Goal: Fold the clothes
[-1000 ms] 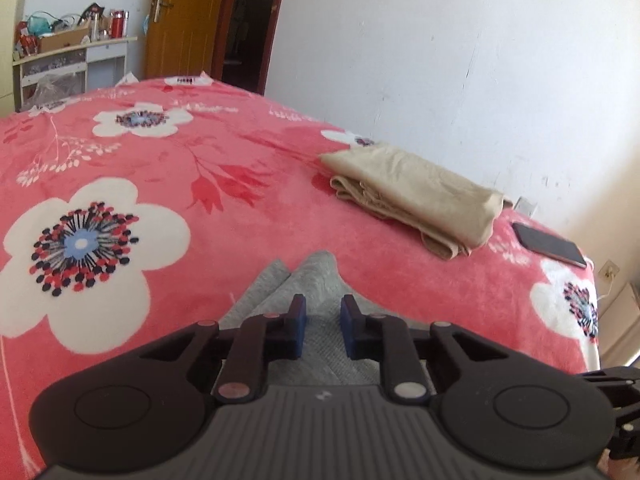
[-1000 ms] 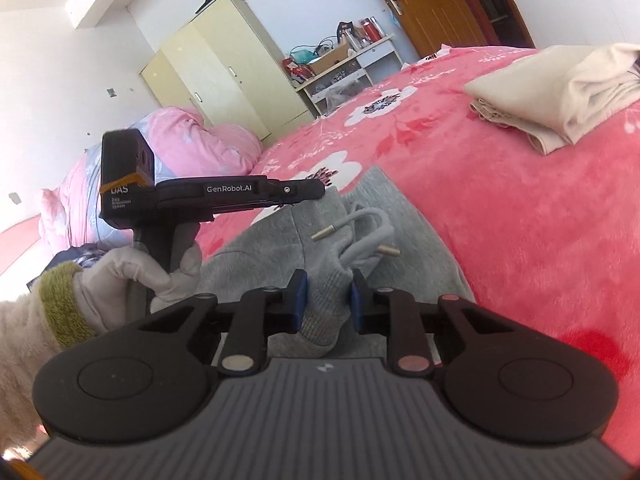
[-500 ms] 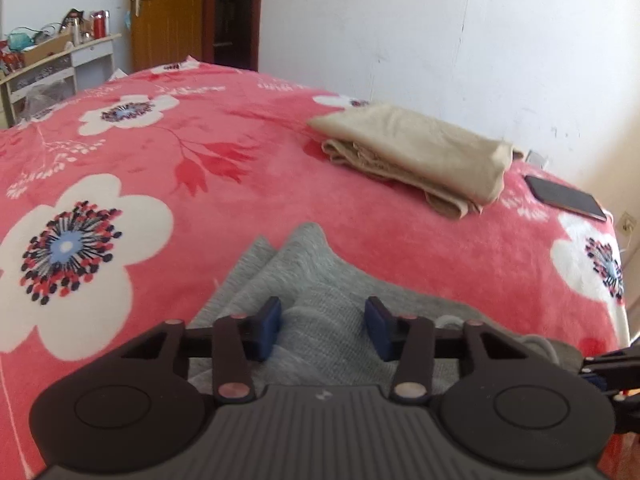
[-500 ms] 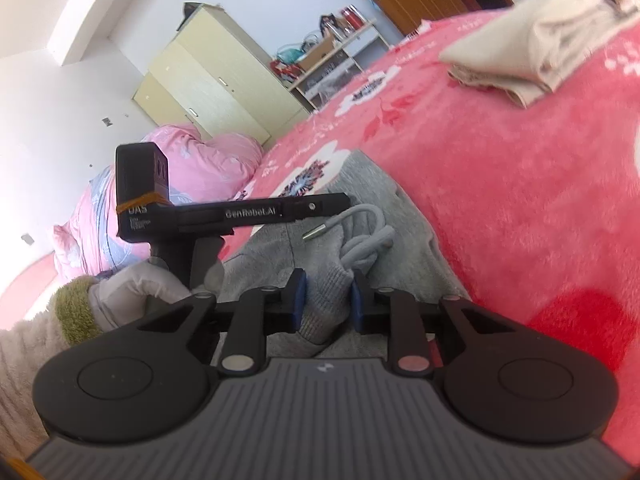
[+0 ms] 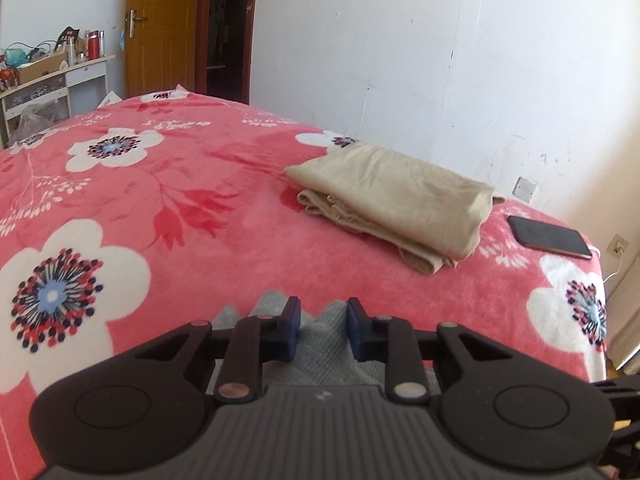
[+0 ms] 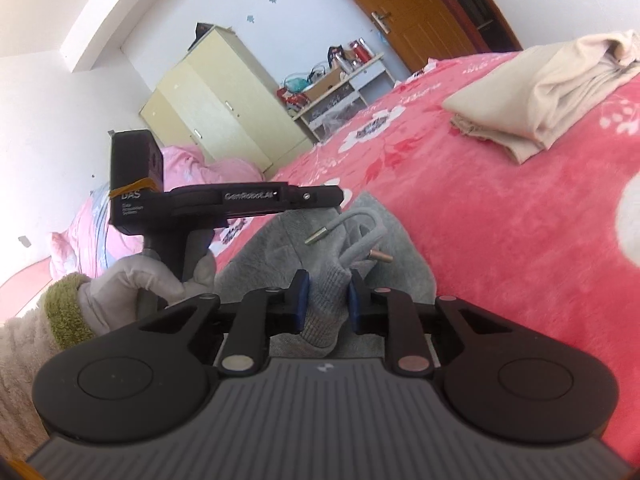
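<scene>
At the near edge of the red floral bed [image 5: 240,256], the grey garment [image 6: 384,256] lies bunched. The right gripper [image 6: 325,300] has its jaws clamped on a raised fold of it; the left gripper [image 5: 323,330] holds its jaws apart over the cloth. A folded beige garment [image 5: 396,200] rests farther right.

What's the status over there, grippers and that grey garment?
Right gripper shut on grey garment. Left gripper pads apart around its edge, grip uncertain. Folded beige garment and phone lie clear.
</scene>
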A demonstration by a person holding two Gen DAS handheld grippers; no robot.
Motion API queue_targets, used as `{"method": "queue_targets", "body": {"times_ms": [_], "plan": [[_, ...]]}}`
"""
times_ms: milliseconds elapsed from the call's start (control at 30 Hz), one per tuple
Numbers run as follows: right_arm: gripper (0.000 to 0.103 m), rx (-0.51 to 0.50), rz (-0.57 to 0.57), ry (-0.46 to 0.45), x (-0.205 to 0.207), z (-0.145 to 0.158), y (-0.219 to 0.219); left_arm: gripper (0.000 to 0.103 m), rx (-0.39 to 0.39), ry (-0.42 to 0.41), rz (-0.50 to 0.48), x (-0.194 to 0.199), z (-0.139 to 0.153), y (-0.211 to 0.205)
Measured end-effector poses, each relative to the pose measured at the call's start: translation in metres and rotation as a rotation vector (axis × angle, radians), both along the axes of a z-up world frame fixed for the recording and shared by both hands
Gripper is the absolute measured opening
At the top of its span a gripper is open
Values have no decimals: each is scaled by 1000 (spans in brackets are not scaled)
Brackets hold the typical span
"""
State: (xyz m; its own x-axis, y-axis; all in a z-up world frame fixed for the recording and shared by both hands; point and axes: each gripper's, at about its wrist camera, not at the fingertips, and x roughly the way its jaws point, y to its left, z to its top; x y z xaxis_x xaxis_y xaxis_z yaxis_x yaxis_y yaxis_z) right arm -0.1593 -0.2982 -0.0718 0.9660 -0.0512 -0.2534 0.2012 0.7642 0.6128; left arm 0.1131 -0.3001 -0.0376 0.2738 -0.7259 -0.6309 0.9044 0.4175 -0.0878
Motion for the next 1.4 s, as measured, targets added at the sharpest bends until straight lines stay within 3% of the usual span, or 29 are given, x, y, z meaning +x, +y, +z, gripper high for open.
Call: {"method": "queue_targets", "body": {"times_ms": [200,300,400,467,500,633,800,1000,1133,1267,1400], "plan": [[17,-31,-34,9,-1,-5,-4,25,19,10,-21,2,-17,-17],[18,18,-55,48,-2,-23,-8,36,78,-11,-10,2,-42,-25],[24,69,-62,40,-3,-30,-15,50,65,31,15,6,-45,-22],[30,104,-65,29,-4,-32,-20,70,49,64,22,6,-37,-17],[31,122,-74,18,-6,-34,-22,73,45,59,32,3,-31,-12],[38,214,-149,-53,-22,-43,-36,75,8,44,98,-7,4,20],[38,329,-196,-137,-37,-55,-51,79,-55,43,229,-30,60,98],[38,250,-224,-107,-32,-49,-44,80,-72,-37,437,-77,117,214],[38,217,-241,-122,-36,-47,-42,82,-65,-65,553,-108,133,291],[36,73,-266,-68,-34,-27,-22,83,-39,-39,615,-131,112,345],[36,-112,-150,-42,-21,3,28,83,-44,46,668,-139,70,386]]}}
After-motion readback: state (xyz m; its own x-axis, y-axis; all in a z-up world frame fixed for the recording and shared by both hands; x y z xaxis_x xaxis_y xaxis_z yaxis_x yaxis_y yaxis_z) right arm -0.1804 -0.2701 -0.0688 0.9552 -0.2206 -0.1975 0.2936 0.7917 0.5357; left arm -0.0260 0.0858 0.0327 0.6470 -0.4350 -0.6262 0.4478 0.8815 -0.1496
